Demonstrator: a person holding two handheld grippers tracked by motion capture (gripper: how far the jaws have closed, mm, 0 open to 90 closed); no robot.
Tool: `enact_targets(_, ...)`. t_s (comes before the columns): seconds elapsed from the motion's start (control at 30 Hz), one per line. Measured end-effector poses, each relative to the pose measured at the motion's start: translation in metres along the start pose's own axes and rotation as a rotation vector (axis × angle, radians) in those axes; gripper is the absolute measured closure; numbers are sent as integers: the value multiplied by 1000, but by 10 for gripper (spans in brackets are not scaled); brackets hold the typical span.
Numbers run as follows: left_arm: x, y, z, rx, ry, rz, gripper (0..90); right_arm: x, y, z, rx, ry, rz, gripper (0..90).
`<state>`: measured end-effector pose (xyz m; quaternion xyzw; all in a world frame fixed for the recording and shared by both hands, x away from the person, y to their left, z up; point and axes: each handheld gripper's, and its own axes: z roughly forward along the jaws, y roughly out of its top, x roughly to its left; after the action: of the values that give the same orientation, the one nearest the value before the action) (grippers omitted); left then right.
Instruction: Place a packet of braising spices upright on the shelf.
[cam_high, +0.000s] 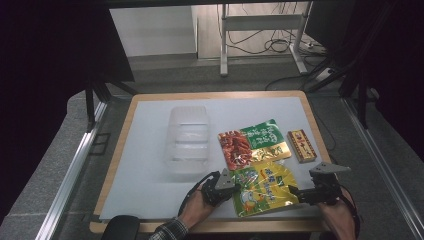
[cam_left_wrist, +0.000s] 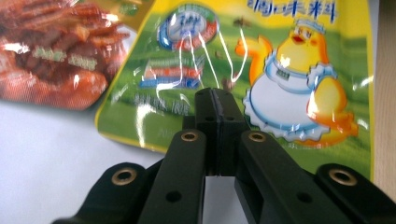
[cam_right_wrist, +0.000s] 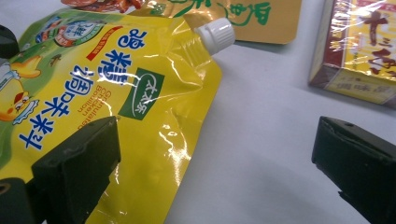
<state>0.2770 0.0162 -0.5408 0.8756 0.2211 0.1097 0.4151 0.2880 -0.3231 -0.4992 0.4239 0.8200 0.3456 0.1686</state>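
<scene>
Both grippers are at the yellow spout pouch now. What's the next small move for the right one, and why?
Probably ease the right gripper left and close on the yellow pouch's edge: its jaws stand open with one over the pouch, the other over bare table, while the left gripper is shut at the pouch's opposite edge.

Spouted pouch (cam_high: 262, 187) nearest the table's (cam_high: 150, 165) front edge, two packets (cam_high: 252, 142) behind, box (cam_high: 301, 145) right, tub (cam_high: 188, 140) left.
</scene>
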Motion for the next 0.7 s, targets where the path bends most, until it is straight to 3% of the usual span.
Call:
enact_targets(0.33,1,-2,-1,14,-10,-15,900,7,1,6,36,55,24,10)
enact_targets(0.43,2,-2,-1,11,-15,-21,900,8,1,10,59,113,75,10)
enact_targets(0.57,2,-2,-1,9,-13,-21,900,11,3,13,77,159,84,12)
enact_targets(0.7,0,-2,-1,10,-4,-10,900,13,4,16,95,173,94,57)
